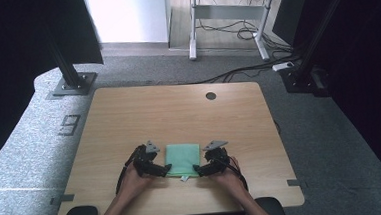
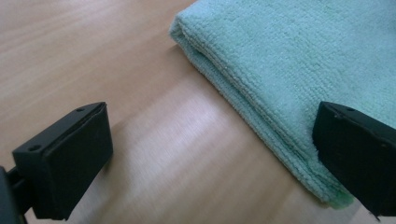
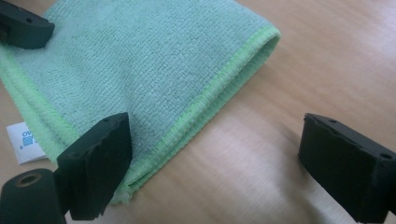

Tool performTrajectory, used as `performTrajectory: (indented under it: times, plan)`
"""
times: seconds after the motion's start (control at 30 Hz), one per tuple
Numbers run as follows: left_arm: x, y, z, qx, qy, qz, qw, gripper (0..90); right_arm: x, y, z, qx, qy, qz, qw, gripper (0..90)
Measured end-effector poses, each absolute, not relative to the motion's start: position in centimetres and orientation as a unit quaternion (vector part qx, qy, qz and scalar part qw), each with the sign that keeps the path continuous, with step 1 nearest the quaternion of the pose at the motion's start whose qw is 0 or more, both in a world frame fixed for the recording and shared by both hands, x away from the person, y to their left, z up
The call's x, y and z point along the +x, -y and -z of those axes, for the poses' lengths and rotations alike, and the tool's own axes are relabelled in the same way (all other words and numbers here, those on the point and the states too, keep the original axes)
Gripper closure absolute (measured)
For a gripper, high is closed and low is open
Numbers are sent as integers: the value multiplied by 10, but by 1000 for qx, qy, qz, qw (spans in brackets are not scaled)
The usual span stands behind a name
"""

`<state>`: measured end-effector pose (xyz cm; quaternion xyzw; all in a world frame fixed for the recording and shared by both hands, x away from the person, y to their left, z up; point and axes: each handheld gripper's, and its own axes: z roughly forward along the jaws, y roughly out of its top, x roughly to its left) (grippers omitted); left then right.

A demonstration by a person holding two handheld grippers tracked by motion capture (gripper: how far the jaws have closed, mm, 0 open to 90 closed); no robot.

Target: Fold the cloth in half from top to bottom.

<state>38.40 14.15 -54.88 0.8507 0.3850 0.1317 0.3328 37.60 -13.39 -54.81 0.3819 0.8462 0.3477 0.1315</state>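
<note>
Green microfibre cloth (image 1: 183, 159), folded flat on the table (image 1: 179, 113) near its front edge, looks soft, light and limp; best pinched at the near corners. Left gripper (image 1: 153, 166) and right gripper (image 1: 205, 166) flank it, jaws spread wide, each straddling a cloth edge, nothing pinched.

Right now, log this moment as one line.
folded green microfibre cloth flat on wooden table | left gripper open | right gripper open
</note>
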Motion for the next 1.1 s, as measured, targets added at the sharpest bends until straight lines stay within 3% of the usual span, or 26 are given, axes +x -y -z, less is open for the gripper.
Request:
performTrajectory:
  times: [0.5,1.1]
  plan:
    - [415,-137,548,841,-402,-155,328,0,410,135,549,401,-834,-351,144,95]
    - [444,-137,549,833,-422,-145,328,0,435,134,550,417,-824,-351,152,102]
